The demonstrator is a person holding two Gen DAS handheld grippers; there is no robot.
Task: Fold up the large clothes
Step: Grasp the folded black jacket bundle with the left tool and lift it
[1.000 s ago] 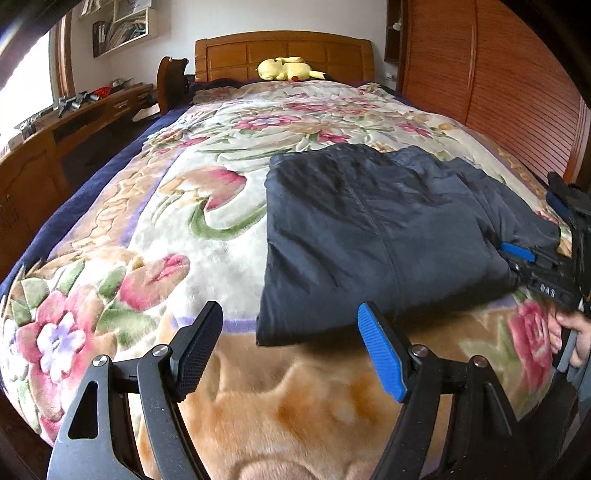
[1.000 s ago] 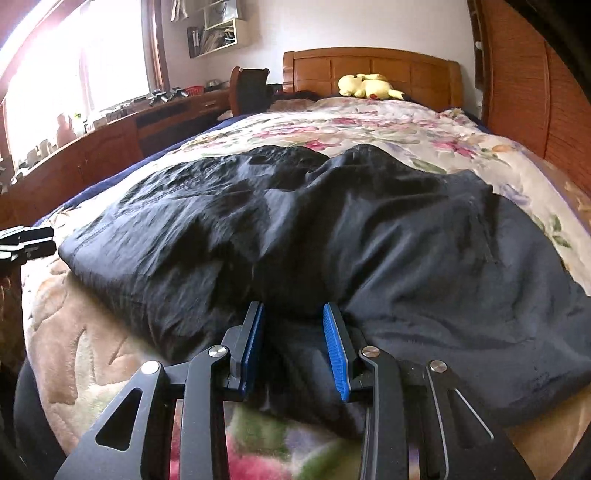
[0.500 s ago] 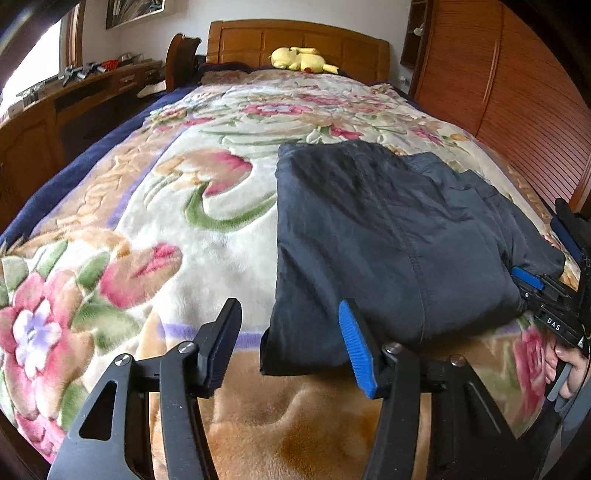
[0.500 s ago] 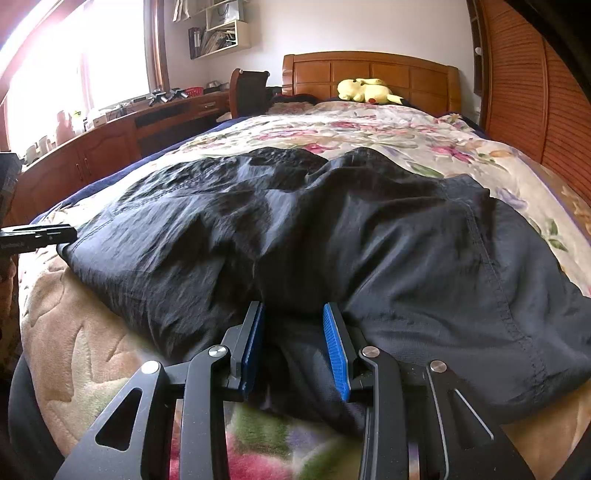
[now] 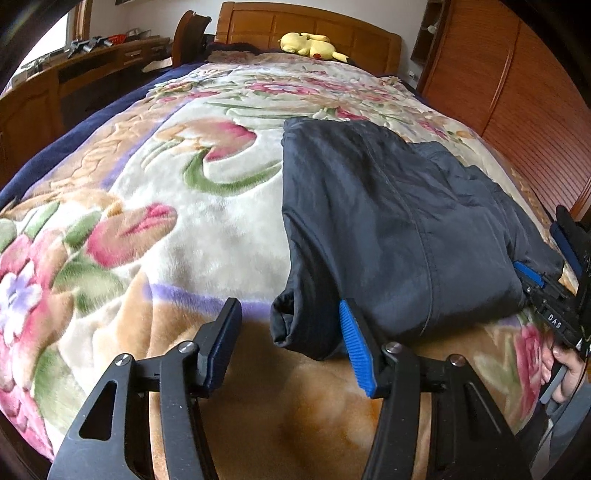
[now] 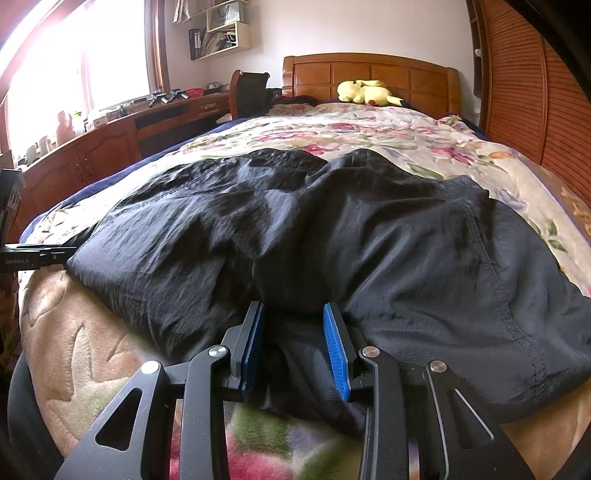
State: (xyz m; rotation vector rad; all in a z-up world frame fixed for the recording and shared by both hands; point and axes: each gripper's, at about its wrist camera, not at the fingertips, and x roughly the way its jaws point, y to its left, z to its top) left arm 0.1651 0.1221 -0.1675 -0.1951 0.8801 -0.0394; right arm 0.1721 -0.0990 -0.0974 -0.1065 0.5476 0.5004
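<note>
A dark navy garment (image 5: 388, 221), folded into a long slab, lies on the floral blanket (image 5: 166, 192). Its near left corner sits between the fingers of my left gripper (image 5: 290, 314), whose jaws are closing. The right blue pad touches the cloth and the left pad stands clear of it. In the right wrist view the garment (image 6: 332, 240) fills the foreground. My right gripper (image 6: 292, 310) is shut on a bunched edge of it at the near right side. The right gripper (image 5: 532, 277) also shows at the garment's right edge, held by a hand (image 5: 565, 369).
The bed has a wooden headboard (image 5: 314, 22) with a yellow plush toy (image 5: 310, 44) in front of it. A wooden desk (image 6: 110, 147) and a chair (image 6: 251, 92) run along the left. Slatted wooden doors (image 5: 535, 110) line the right.
My left gripper has sunk toward the garment's near left corner and its jaws have narrowed, so the corner now lies between them. The right gripper has kept its hold and place.
</note>
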